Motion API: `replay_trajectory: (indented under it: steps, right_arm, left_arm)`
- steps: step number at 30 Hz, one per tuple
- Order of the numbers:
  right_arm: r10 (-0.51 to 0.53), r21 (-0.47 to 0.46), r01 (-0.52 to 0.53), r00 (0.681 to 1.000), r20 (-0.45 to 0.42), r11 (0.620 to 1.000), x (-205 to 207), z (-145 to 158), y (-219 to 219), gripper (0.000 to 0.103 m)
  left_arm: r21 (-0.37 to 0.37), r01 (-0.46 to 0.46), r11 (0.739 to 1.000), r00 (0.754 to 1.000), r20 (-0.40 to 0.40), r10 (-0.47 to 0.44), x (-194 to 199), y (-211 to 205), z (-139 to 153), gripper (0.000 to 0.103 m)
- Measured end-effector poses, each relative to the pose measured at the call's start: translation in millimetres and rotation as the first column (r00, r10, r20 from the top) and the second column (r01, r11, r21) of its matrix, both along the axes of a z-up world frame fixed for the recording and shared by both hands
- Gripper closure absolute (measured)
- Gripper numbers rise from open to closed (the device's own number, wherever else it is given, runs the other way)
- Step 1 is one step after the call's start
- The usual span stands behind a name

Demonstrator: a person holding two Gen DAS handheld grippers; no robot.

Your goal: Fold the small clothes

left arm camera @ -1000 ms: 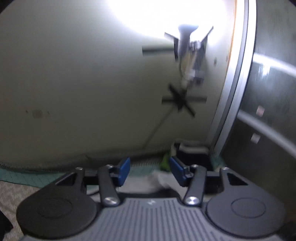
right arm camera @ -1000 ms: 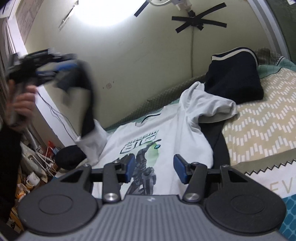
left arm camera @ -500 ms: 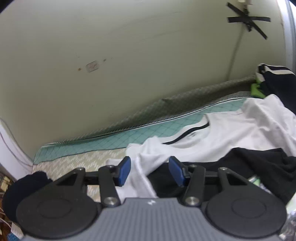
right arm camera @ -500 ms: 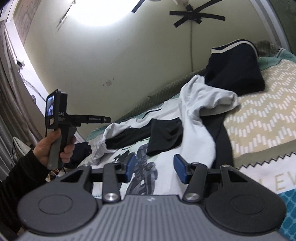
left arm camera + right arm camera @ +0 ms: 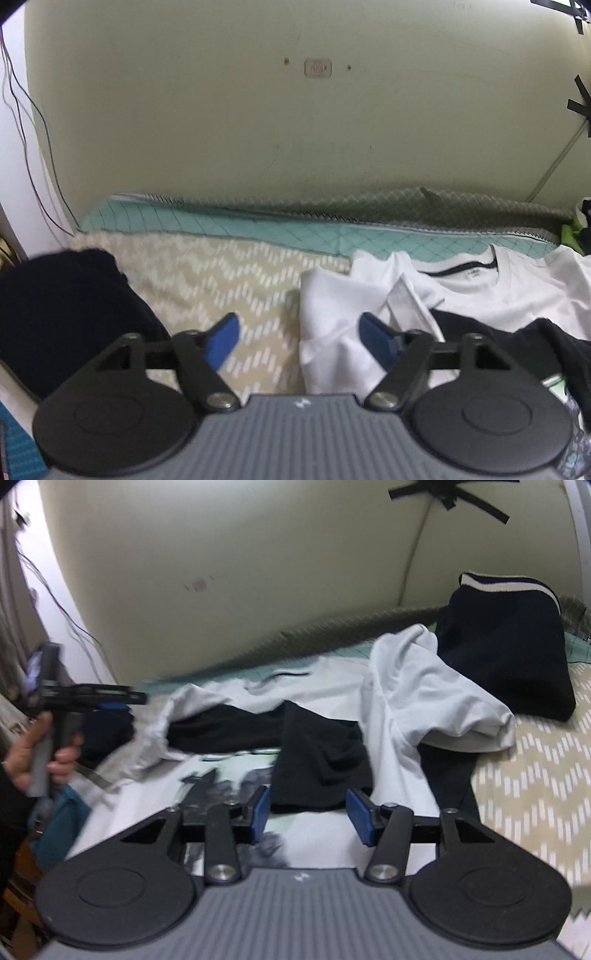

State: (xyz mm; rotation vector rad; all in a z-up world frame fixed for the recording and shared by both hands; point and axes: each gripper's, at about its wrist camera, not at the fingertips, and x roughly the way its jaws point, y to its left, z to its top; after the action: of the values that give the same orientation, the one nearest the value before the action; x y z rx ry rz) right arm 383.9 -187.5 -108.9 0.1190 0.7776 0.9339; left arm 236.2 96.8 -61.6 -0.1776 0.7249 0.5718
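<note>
A white printed T-shirt (image 5: 332, 690) lies spread on the bed, its right side bunched up. A small black garment (image 5: 317, 760) lies crumpled across its chest. My right gripper (image 5: 306, 812) is open and empty, just in front of the black garment's near edge. In the left wrist view my left gripper (image 5: 297, 338) is open and empty above the bedspread, at the white T-shirt's (image 5: 461, 288) left sleeve, with the black garment (image 5: 517, 332) to its right. The left gripper also shows in the right wrist view (image 5: 110, 698), held in a hand at the left.
A dark navy garment with a white stripe (image 5: 509, 642) is piled at the back right. Another dark bundle (image 5: 62, 314) lies at the bed's left end. The zigzag bedspread (image 5: 535, 775) shows at the right. The wall (image 5: 295, 110) runs along the bed's far side.
The black garment left my left gripper and now lies on the white T-shirt. My left gripper swung down and left to the shirt's left sleeve. My right gripper moved closer to the black garment.
</note>
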Motion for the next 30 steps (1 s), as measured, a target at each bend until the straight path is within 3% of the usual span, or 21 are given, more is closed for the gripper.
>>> replay_trajectory:
  steps: [3, 5, 6, 9, 12, 14, 16, 19, 21, 23, 24, 25, 26, 27, 30]
  right_arm:
    - [0.017, -0.03, -0.018, 0.999, -0.034, 0.999, 11, -11, 19, 0.063]
    - [0.032, -0.052, -0.033, 0.999, -0.022, 0.998, 13, -14, 32, 0.091]
    - [0.036, -0.068, -0.035, 0.999, 0.011, 0.997, 13, -10, 39, 0.102]
    - [0.028, -0.013, -0.027, 0.996, 0.089, 1.0, 15, 20, 44, 0.103]
    - [-0.029, 0.072, 0.011, 0.969, 0.245, 0.997, 20, 68, 37, 0.103]
    - [-0.076, 0.129, 0.041, 0.956, 0.283, 0.991, 31, 91, 31, 0.103]
    - [-0.11, 0.158, 0.067, 0.951, 0.288, 0.985, 39, 101, 28, 0.103]
    - [-0.069, 0.147, 0.04, 0.978, 0.195, 0.988, 46, 87, 33, 0.103]
    - [-0.027, 0.109, 0.012, 0.991, 0.13, 0.994, 42, 67, 44, 0.097]
    - [0.003, 0.063, -0.009, 0.996, 0.092, 0.998, 32, 46, 51, 0.066]
    - [-0.011, 0.05, 0.007, 0.997, 0.08, 0.999, 27, 35, 51, 0.057]
    - [-0.014, 0.061, 0.011, 0.998, 0.062, 0.998, 23, 27, 49, 0.04]
    - [-0.015, 0.071, 0.012, 0.999, 0.039, 0.997, 22, 20, 46, 0.041]
    - [-0.018, 0.068, 0.017, 1.0, 0.009, 0.998, 20, 13, 44, 0.041]
    - [-0.026, 0.076, 0.028, 0.999, -0.031, 0.997, 9, 1, 34, 0.041]
  left_arm:
    - [0.0, 0.049, 0.999, 0.998, -0.033, -0.049, 8, -2, -17, 0.032]
    - [-0.009, 0.083, 0.997, 0.994, -0.072, -0.083, 20, -4, -34, 0.097]
    - [-0.029, 0.081, 0.996, 0.992, -0.09, -0.083, 27, 0, -45, 0.097]
    - [-0.027, 0.052, 0.998, 0.998, -0.027, -0.052, 18, 5, -40, 0.097]
    - [-0.079, -0.024, 0.997, 0.996, 0.087, 0.031, -12, 28, -11, 0.097]
    - [-0.124, -0.078, 0.989, 0.984, 0.149, 0.096, -29, 51, -4, 0.097]
    - [-0.186, -0.075, 0.98, 0.979, 0.174, 0.108, -37, 61, -5, 0.097]
    - [-0.141, -0.127, 0.982, 0.984, 0.105, 0.143, -39, 60, -17, 0.096]
    - [-0.149, -0.118, 0.982, 0.987, 0.088, 0.132, -44, 60, -26, 0.096]
    - [-0.192, -0.085, 0.978, 0.987, 0.117, 0.109, -49, 58, -28, 0.092]
    - [-0.194, -0.075, 0.978, 0.986, 0.135, 0.102, -52, 55, -27, 0.088]
    - [-0.185, -0.068, 0.981, 0.984, 0.15, 0.096, -55, 49, -27, 0.076]
    - [-0.17, -0.06, 0.984, 0.983, 0.163, 0.088, -57, 44, -25, 0.06]
    - [-0.155, -0.052, 0.987, 0.981, 0.175, 0.079, -58, 39, -24, 0.053]
    - [-0.151, -0.012, 0.988, 0.981, 0.192, 0.041, -60, 34, -26, 0.052]
